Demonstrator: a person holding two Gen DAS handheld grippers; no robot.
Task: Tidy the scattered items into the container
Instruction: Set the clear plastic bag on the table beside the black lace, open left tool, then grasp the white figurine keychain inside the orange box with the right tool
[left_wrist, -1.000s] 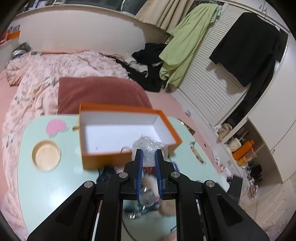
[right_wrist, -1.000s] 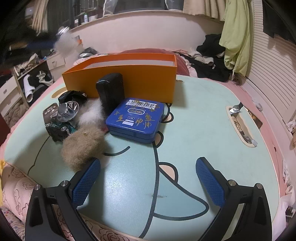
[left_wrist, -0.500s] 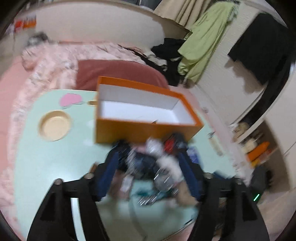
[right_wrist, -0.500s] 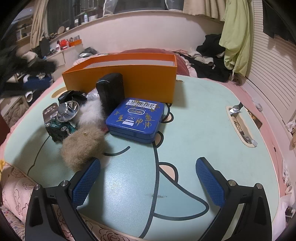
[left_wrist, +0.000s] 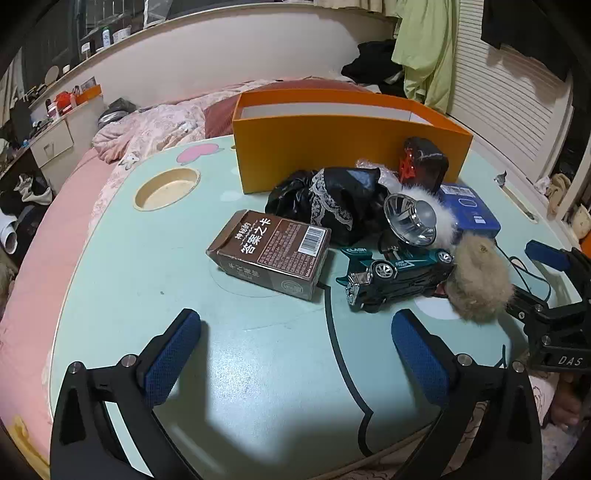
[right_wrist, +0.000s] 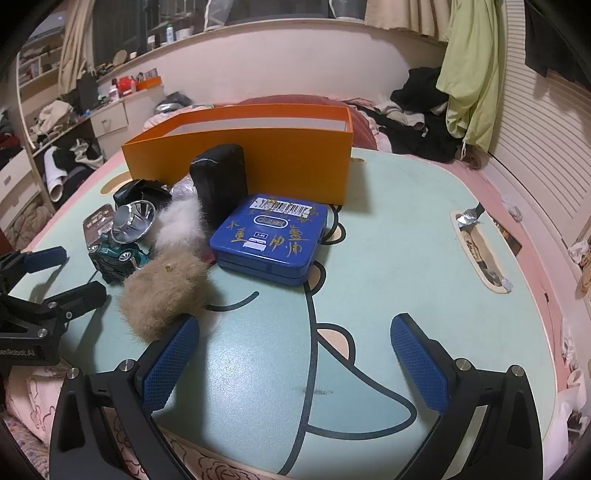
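The orange box (left_wrist: 343, 147) (right_wrist: 258, 155) stands open at the back of the mint table (left_wrist: 147, 266). In front of it lie a brown carton (left_wrist: 269, 251), black lace cloth (left_wrist: 328, 199), a black case (right_wrist: 219, 177), a blue tin (right_wrist: 273, 232), a silver reflector (left_wrist: 410, 218), a green toy car (left_wrist: 399, 273) and a tan fur ball (right_wrist: 162, 291). My left gripper (left_wrist: 295, 325) hovers low before the carton, its jaws opening with nothing between them. My right gripper (right_wrist: 295, 326) is open and empty, near the fur ball.
A round cup recess (left_wrist: 166, 188) sits in the table's left part. Pink bedding (left_wrist: 155, 125) and a dark red pillow lie behind the box. Clothes hang on the slatted wardrobe (right_wrist: 546, 147) at the right. The table's right half holds only a slot with foil (right_wrist: 469, 218).
The left gripper, earlier shut on crinkled clear plastic above the box, has dropped in front of the pile and opened wide; the plastic is gone from its fingers. The right gripper stayed put.
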